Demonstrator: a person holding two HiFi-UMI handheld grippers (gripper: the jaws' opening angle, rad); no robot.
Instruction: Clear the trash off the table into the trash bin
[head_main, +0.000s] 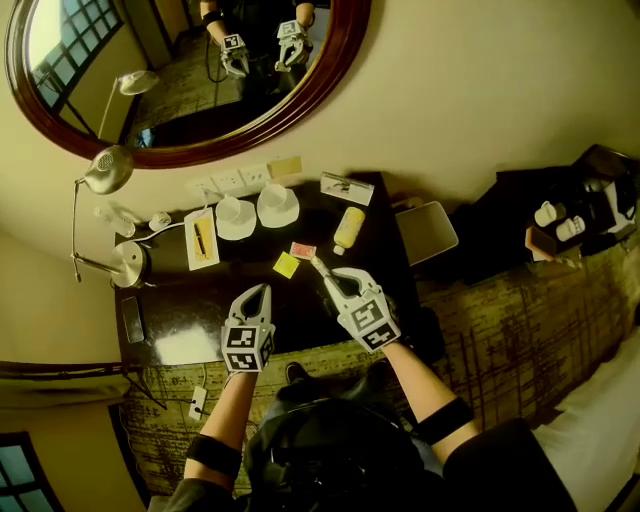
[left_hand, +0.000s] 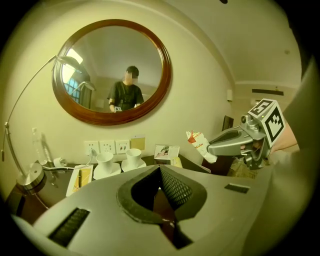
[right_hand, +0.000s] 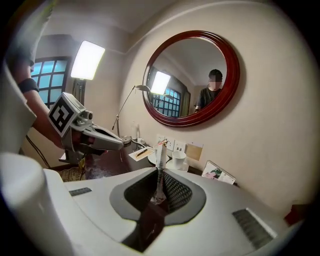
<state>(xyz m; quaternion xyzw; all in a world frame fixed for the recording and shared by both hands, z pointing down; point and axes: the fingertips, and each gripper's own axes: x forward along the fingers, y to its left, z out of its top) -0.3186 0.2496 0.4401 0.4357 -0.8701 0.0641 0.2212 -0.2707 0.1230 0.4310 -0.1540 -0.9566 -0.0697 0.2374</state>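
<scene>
Clearly the step in hand is the carry: the right gripper (head_main: 322, 270) has its jaws closed almost fully on a thin wrapper (head_main: 317, 263). It is pinched by its lower end, so the rest stands up past the fingertips, above the dark table (head_main: 180, 300). The left gripper (head_main: 257, 292) is fully closed with nothing between its jaws and hangs beside the right one, over the table's near edge.

What I take to be the trash bin (head_main: 425, 232), a pale squarish tub with rounded corners, sits just off the table's right end, well apart from the wrapper. The next move, as I judge it, calls for a swing to the right until the wrapper is over the bin's mouth, and only then a parting of the jaws. So light a scrap may cling to a pad or drift, so the release wants to be low and well inside the rim.

The wrapper is flimsy paper or film, white with red print, creased and ragged at the top. On the table a small yellow packet (head_main: 286, 264) and a pink packet (head_main: 302, 250) lie flat, just beside each other, and are likely the next to go. The tabletop is dark and polished and throws back glare. Two white cups (head_main: 236, 214) on saucers look glazed and hard, and a pale yellow bottle (head_main: 348, 229) looks like smooth plastic
</scene>
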